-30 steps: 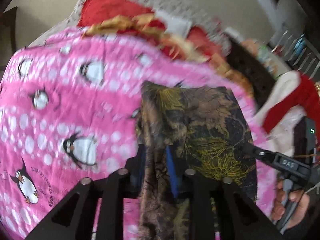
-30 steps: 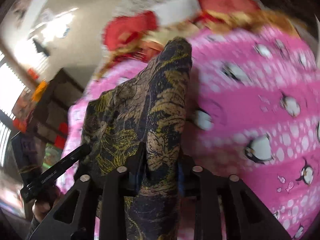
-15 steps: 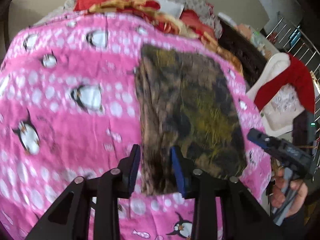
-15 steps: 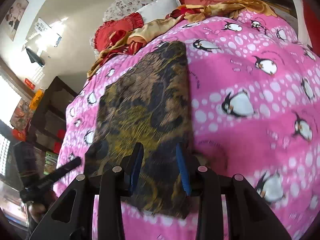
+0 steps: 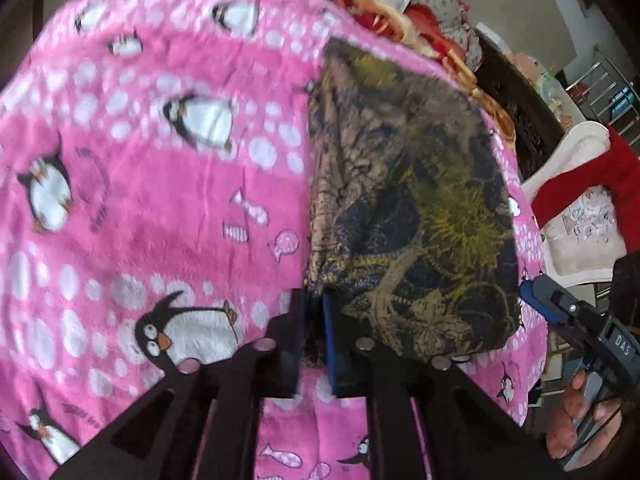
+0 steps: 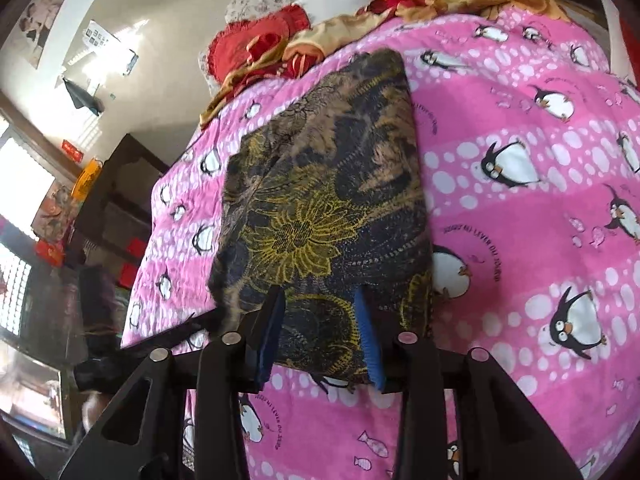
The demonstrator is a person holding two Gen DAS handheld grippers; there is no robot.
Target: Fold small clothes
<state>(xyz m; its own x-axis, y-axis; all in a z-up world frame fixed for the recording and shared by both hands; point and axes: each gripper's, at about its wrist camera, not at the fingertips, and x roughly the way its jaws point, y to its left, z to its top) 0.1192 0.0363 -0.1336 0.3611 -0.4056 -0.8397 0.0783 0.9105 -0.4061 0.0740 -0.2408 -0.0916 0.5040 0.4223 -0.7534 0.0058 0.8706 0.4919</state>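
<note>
Left claw (image 5: 314, 332): jaws narrow, having just been closing, pinching the near left corner of the garment (image 5: 404, 208). Right claw (image 6: 320, 336): jaws moderately apart, having just been opening; the garment's near edge lies between them, but neither blue pad (image 6: 366, 332) visibly presses on it.

Garment: one folded piece of dark navy cloth printed with yellow and tan flowers, roughly rectangular, lying flat on the pink penguin blanket (image 5: 140, 220) that covers the bed. Its left edge, in the left wrist view, is bunched and wrinkled. What kind of clothing it is cannot be told.

Hidden or unclear: the pinched corner is concealed between the left jaws. The left wrist view is blurred. A hand (image 5: 580, 412) holding the right claw's grip is cut off at the frame edge. Red and gold bedding (image 6: 280, 48) lies heaped beyond the blanket.
</note>
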